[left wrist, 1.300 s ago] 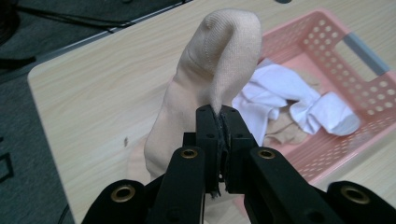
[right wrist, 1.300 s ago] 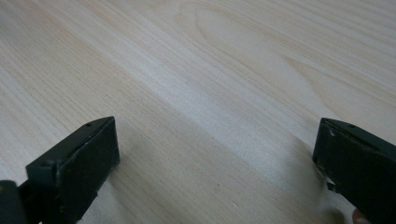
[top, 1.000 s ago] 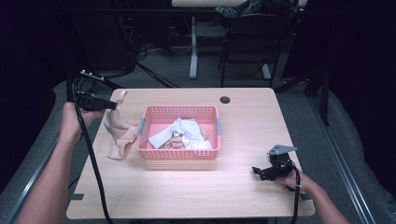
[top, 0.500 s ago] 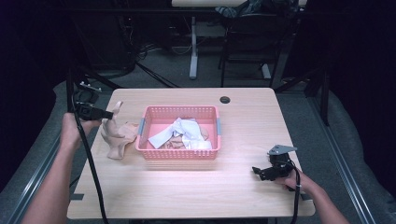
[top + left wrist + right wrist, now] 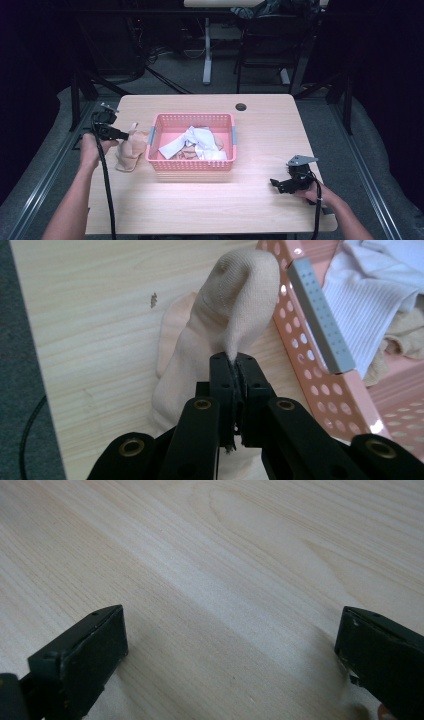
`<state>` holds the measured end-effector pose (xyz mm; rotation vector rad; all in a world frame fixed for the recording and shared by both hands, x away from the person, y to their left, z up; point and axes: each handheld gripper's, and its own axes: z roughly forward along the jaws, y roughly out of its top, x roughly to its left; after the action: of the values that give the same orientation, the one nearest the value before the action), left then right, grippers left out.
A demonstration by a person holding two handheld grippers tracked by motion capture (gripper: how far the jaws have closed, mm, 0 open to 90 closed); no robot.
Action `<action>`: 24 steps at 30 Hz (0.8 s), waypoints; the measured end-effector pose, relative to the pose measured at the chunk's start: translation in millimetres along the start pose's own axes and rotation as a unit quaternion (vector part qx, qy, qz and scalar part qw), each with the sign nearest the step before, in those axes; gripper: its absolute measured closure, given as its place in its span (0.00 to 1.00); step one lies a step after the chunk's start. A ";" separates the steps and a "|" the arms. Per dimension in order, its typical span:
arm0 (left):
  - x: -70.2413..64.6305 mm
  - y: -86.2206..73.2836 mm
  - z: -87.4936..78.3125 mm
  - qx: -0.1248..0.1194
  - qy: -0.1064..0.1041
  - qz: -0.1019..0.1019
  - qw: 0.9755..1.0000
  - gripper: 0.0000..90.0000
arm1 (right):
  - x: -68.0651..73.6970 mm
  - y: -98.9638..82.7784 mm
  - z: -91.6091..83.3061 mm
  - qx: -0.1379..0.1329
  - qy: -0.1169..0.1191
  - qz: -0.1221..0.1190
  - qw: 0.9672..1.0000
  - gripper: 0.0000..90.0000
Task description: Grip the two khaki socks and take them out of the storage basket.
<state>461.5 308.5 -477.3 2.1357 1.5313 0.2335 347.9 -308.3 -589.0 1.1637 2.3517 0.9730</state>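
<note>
Left gripper point(image 5: 235, 371) clamped on beige sock point(image 5: 220, 340), outside pink basket point(image 5: 192, 166) near worktop's left edge. Right gripper point(image 5: 230, 655) wide apart, empty, front right. Judging: one sock out, white and beige garments point(image 5: 195, 142) left inside.

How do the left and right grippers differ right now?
The left gripper has its jaws shut on a beige sock beside the pink basket; the right gripper has its jaws wide apart with nothing between them. The left is at the table's left edge, the right near the front right. Both are hand-held, black and cabled.
</note>
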 end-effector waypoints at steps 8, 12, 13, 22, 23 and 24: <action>6.0 -8.1 32.7 0.017 -0.008 -0.023 1.000 0.97 | -0.1 0.0 -0.1 0.000 0.001 0.000 1.000 0.00; 7.4 -9.7 46.0 0.026 -0.007 -0.026 0.999 0.97 | 0.1 0.0 -0.1 0.001 0.000 0.001 1.000 0.00; 7.7 -10.2 48.7 0.025 -0.007 -0.026 0.999 0.97 | 0.0 0.0 0.0 0.000 0.000 0.000 1.000 0.00; 10.6 -14.3 62.4 0.026 -0.006 -0.045 0.999 0.96 | 0.0 0.0 0.0 0.000 0.000 0.000 1.000 0.00; 11.0 -14.5 62.1 0.022 -0.005 -0.046 0.999 0.96 | 0.0 0.0 0.0 0.000 0.000 0.000 1.000 0.00; 11.3 -14.8 61.6 0.020 -0.007 -0.047 0.999 0.95 | 0.0 0.0 0.0 0.000 0.000 0.000 1.000 0.00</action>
<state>478.6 304.5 -539.3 2.0846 1.6367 0.1575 347.9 -308.3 -589.1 1.1640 2.3519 0.9736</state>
